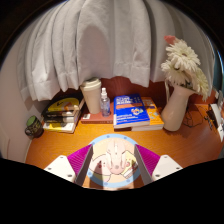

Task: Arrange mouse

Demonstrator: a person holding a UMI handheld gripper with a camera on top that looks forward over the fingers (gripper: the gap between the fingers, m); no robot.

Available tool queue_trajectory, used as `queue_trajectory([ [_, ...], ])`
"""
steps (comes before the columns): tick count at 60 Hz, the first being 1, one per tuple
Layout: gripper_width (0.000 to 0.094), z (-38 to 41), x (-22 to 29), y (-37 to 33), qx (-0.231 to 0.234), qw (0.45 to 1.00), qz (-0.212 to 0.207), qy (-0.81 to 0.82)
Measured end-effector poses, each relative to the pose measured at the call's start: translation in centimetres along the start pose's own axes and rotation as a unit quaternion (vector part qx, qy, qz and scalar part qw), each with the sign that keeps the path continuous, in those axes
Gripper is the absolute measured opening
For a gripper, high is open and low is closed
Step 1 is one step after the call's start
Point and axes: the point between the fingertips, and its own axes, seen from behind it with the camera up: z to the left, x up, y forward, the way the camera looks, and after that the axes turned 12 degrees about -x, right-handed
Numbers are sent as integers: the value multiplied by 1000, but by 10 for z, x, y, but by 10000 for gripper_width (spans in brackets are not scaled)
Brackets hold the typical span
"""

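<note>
A mouse [112,162] with a pale cartoon print and a light blue rim sits between my two fingers. My gripper [112,155] is shut on it, with the magenta pads [80,157] pressing on both its sides. The mouse is held over the front part of the orange-brown wooden desk [60,145]. Its underside and whatever lies beneath it are hidden.
At the back of the desk stand a stack of books [62,112], a beige jar [92,97], a small bottle [104,101], a blue book [130,110] and a vase of white flowers [176,105]. A small dark green object [35,126] sits far left. White curtains [110,40] hang behind.
</note>
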Motion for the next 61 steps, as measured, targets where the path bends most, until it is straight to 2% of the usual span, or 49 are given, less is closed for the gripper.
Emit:
queue_trajectory([
  [12,833,-12,24,-111,25,998,-47,-14],
  [27,832,-27,21,-202,52,996,-76,-5],
  [35,832,-38,18,-233,62,995,-80,9],
  [42,835,-52,17,-250,52,994,-90,17],
  [61,839,-68,3,-264,38,995,-91,13],
])
